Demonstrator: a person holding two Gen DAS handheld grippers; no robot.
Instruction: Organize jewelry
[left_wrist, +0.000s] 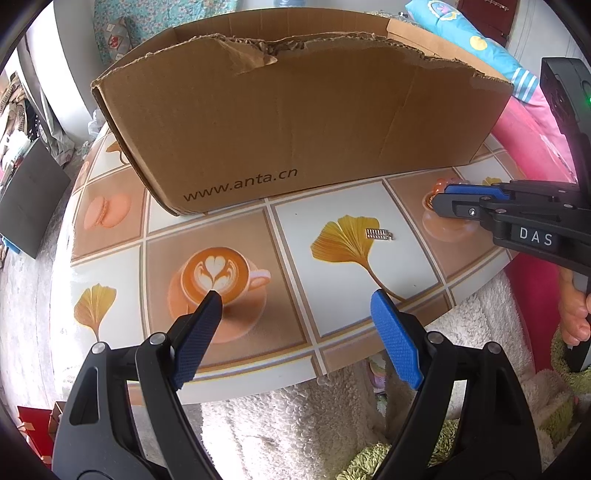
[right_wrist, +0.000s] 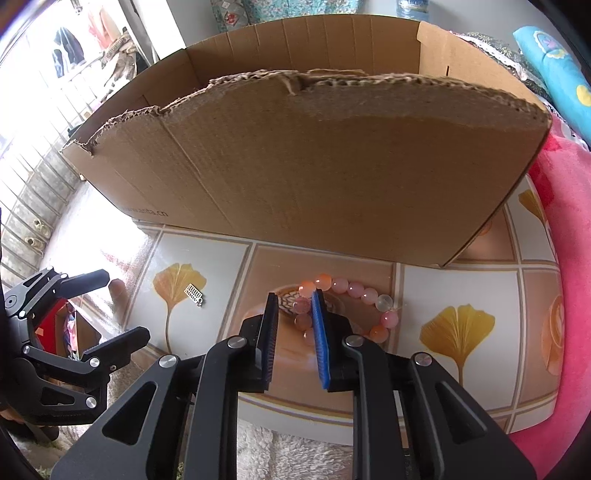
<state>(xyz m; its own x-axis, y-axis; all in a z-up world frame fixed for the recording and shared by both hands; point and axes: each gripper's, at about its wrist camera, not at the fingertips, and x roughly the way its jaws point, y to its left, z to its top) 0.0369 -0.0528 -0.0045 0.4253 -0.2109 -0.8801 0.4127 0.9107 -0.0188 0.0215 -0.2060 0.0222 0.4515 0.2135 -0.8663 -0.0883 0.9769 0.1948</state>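
My left jaws stand spread wide with nothing between them: the left gripper (left_wrist: 293, 299) hangs over the near part of the table (left_wrist: 229, 229), its dark pad over a printed coffee cup and its blue pad at the stem of a printed ginkgo leaf. Just beyond that blue pad, toward the far right, a small silver charm (left_wrist: 380, 234) lies flat on the leaf print, clear of my fingers and untouched.

Further right, my right jaws are drawn narrow but not pressed together. The right gripper (right_wrist: 294, 297) points down at a pink bead bracelet (right_wrist: 364, 295) lying on the table. A few beads on the ring's left side sit in the slim gap between the pads, and the rest of the loop curves away to the right of the blue pad. I cannot tell whether the pads actually press on the beads.

Behind both pieces, along the far side, stands an open cardboard box (left_wrist: 295, 122) with a torn top edge, near the bracelet and the charm but apart from both.
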